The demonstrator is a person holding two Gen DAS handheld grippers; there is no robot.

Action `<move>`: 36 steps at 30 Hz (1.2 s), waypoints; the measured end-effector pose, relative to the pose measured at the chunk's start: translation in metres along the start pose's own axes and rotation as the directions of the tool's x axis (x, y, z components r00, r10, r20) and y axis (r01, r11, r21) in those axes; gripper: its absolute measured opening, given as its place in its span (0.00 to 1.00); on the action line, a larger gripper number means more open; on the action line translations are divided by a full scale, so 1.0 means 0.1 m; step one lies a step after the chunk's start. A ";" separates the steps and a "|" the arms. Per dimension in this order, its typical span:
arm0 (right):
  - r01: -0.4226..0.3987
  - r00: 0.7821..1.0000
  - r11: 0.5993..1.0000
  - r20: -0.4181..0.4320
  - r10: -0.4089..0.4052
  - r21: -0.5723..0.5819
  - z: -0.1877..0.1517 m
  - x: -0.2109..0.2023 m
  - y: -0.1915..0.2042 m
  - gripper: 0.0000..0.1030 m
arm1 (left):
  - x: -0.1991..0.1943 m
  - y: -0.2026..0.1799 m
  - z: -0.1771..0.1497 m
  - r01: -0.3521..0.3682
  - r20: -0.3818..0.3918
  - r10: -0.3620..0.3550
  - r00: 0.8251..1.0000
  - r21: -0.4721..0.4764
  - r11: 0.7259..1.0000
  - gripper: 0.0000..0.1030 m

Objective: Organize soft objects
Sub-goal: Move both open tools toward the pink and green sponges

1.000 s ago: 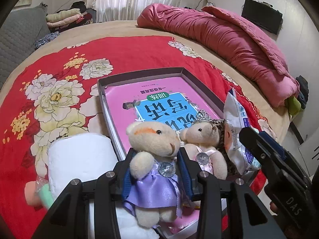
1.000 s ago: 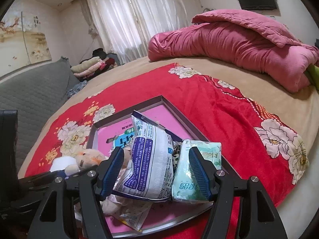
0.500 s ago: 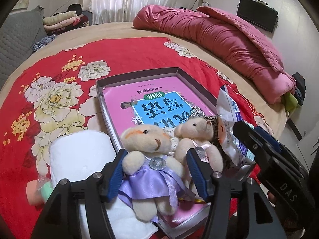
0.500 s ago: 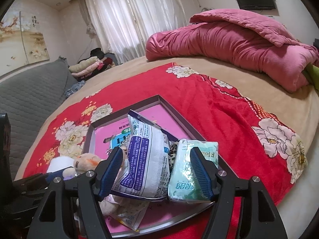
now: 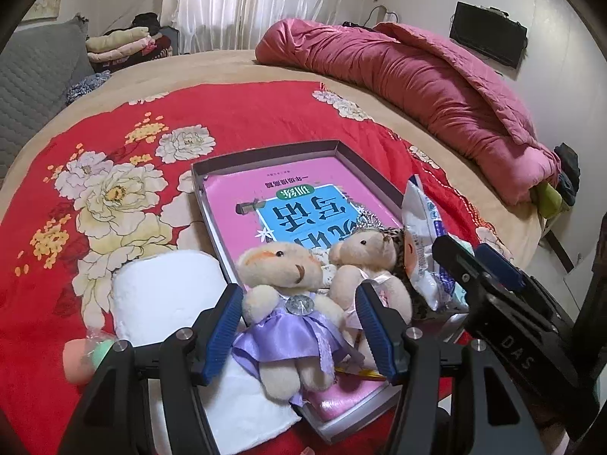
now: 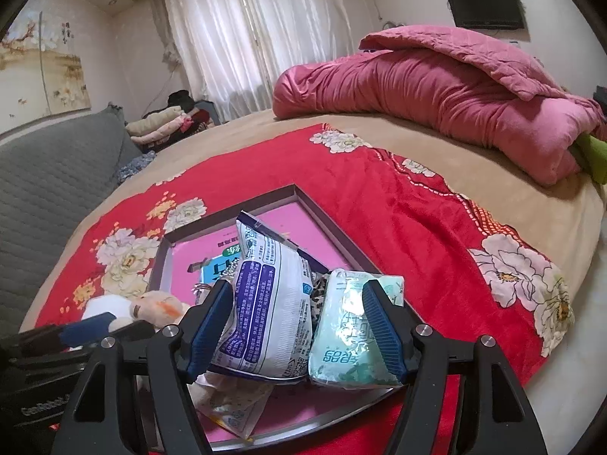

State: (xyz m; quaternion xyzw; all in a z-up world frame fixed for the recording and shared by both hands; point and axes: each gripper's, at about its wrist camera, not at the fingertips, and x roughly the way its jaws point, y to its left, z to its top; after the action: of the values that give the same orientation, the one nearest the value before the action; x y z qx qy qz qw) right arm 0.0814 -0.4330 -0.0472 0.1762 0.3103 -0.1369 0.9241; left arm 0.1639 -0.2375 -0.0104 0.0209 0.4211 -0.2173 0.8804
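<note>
A grey tray lined with a pink book lies on the red floral blanket. A bear in a purple dress lies at its near end beside a bear in pink. My left gripper is open, its fingers either side of the purple bear without pinching it. My right gripper is open around a white-and-blue packet and a green tissue pack, both resting in the tray.
A white toilet roll and a pink-green sponge lie left of the tray. A pink quilt is piled at the far right. A grey headboard and folded clothes stand at the left.
My left gripper has opened and let go of the purple bear, which now lies in the tray. My right gripper has barely moved.
</note>
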 end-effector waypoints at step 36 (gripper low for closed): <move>-0.009 0.993 0.937 0.110 0.051 -0.350 -0.04 -0.57 1.10 0.71 | -0.83 0.90 -0.32 -0.039 0.078 0.053 0.996 -0.172 0.984 0.59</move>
State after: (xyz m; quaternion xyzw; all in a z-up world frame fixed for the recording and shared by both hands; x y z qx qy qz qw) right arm 0.0750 -0.3236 0.0116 0.0060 0.2723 -0.0756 0.9592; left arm 0.1306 -0.1186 0.0178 -0.0537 0.4012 -0.1606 0.9002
